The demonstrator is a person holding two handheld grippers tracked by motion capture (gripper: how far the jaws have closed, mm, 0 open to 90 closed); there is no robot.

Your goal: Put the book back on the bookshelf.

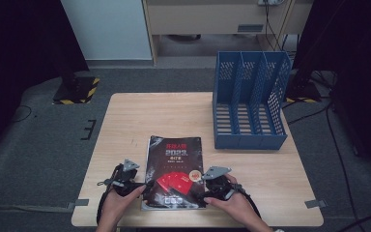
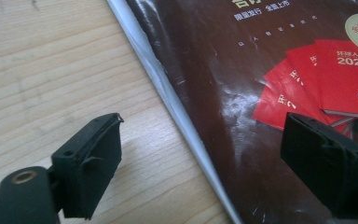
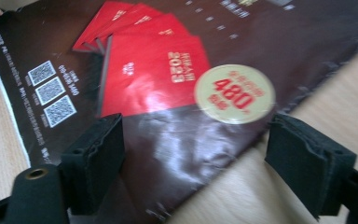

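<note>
While both hand-held grippers are kept low over the near end of the worktop, the scene is recorded as follows.

Surface: a pale wood-grain worktop [image 1: 125,121] is seen on grey carpet, with dark stands at both sides of the room.
Far right corner: a blue three-slot file rack [image 1: 249,99] is stood upright, well apart from the magazine.
Magazine: a dark glossy magazine [image 1: 174,171] with red booklets printed on its cover is laid flat near the front edge, between the two hands.
Left hand-held gripper [image 1: 134,186]: its jaws are spread, one over bare wood and one over the cover, so that the magazine's left edge is straddled; nothing is pinched.
Right hand-held gripper [image 1: 207,186]: its jaws are spread across the magazine's right edge by the round gold sticker [image 3: 234,94]; no grip is seen.
Open room: bare wood is left along the left side and between magazine and rack.
</note>
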